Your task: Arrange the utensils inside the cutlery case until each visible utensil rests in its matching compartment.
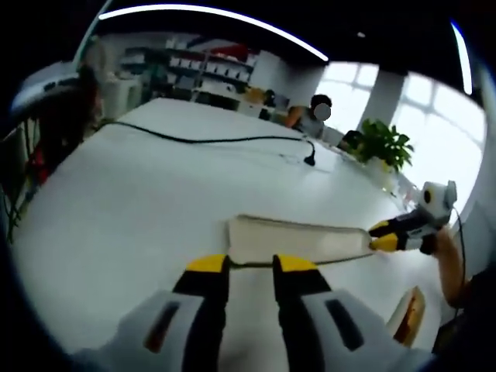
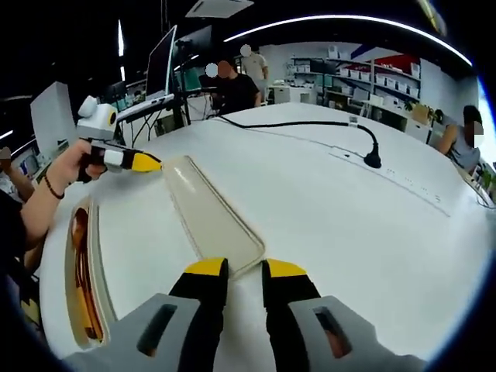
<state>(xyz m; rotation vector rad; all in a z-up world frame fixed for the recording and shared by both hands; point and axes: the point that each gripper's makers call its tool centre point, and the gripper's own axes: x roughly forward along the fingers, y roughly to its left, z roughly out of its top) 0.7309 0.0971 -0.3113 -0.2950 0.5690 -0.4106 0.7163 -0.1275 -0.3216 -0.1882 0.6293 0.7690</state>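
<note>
A long beige lid of the cutlery case lies flat across the white table. My left gripper has its yellow-tipped jaws closed to a narrow gap on the lid's near end. At the far end, my right gripper pinches the other tip. In the right gripper view the same lid runs away from my right gripper, and my left gripper, held in a hand, meets its far corner. The open case with brown utensils sits on the left; the case also shows in the left gripper view.
A black cable with a plug crosses the far table, joining a power strip. A potted plant stands beyond the edge. People sit at desks behind the table. The table edge runs close to the case.
</note>
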